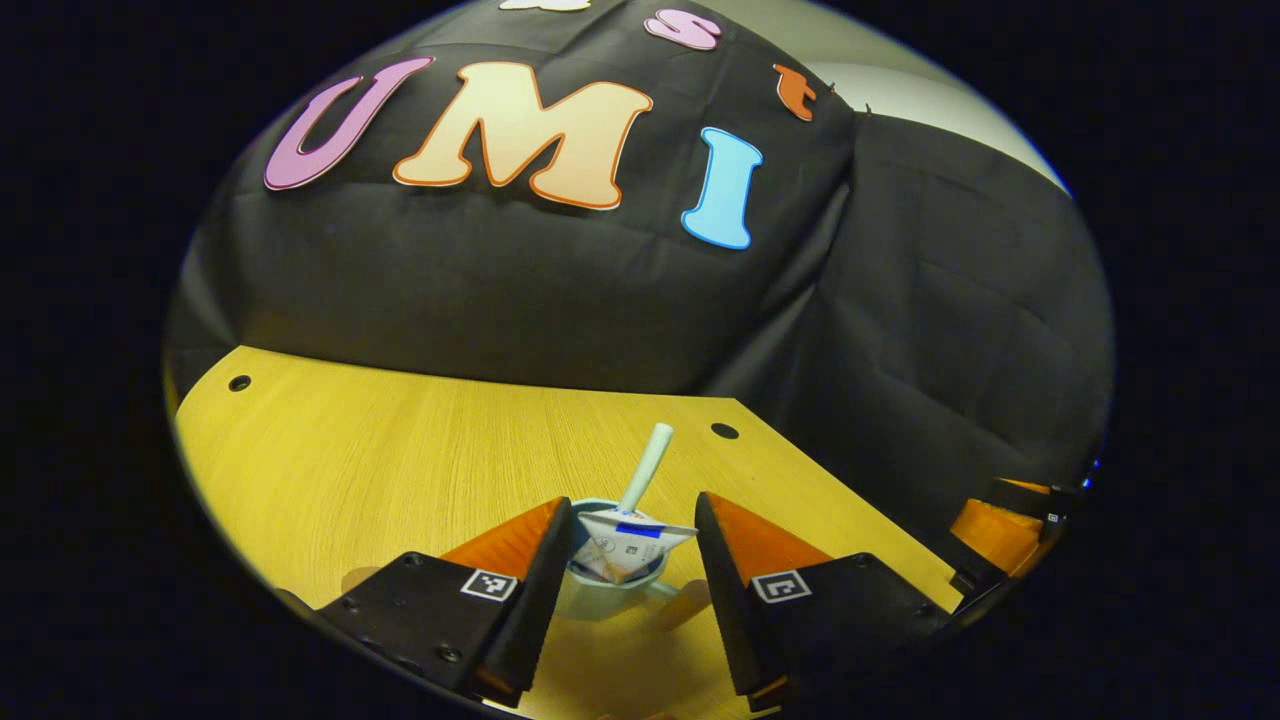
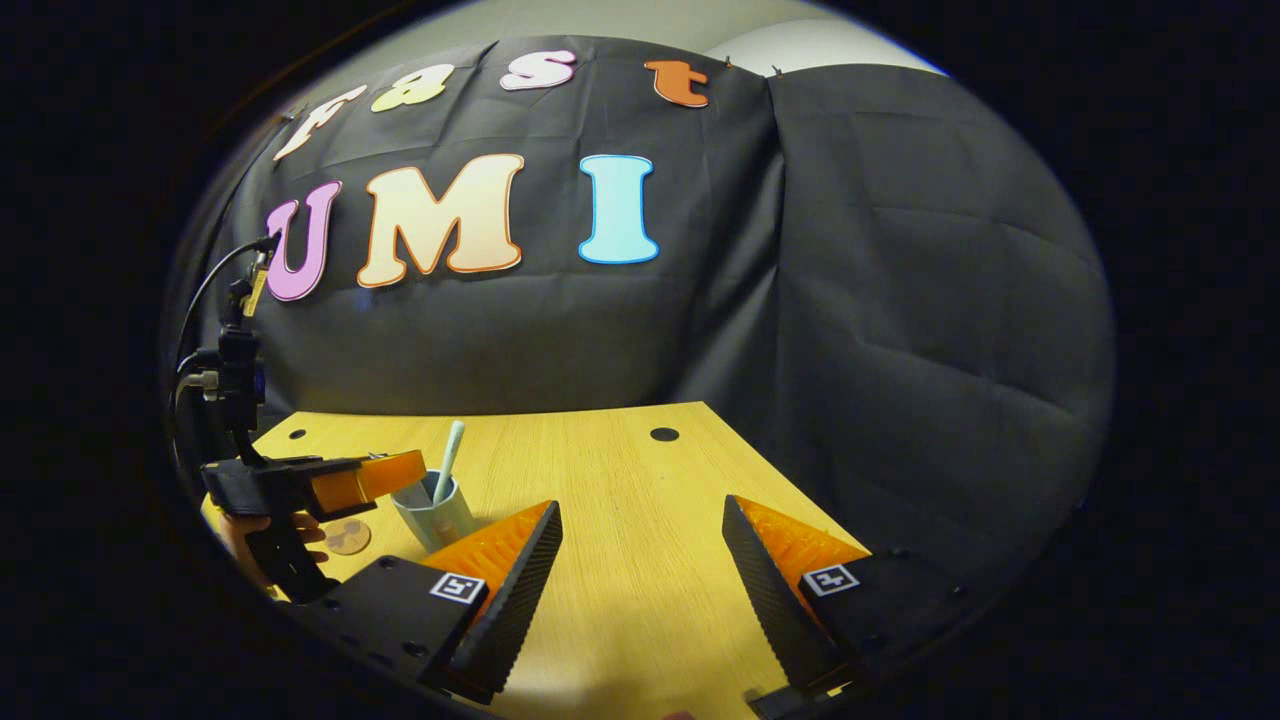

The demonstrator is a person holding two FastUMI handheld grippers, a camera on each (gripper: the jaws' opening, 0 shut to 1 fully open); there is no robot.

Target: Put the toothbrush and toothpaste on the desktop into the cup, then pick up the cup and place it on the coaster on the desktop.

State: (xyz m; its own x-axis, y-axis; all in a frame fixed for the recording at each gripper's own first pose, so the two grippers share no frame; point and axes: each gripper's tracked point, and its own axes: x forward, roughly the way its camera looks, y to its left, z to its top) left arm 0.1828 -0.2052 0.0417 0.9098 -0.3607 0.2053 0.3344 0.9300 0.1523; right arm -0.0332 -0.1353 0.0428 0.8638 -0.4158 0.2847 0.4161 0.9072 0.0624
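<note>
Cup [image 1: 610, 585] pale blue, toothbrush [image 1: 645, 467] and toothpaste [image 1: 628, 543] standing inside.

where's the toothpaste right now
In the left gripper view the toothpaste sits in the cup beside the toothbrush, between the open left tongs.

The pale blue cup [image 1: 610, 590] with its upright toothbrush [image 1: 645, 468] and white toothpaste tube [image 1: 625, 545] stands between the left tool's [image 1: 632, 590] parted fingers. Bare wooden table [image 2: 620, 520] lies ahead of the right tool [image 2: 640, 590].
</note>
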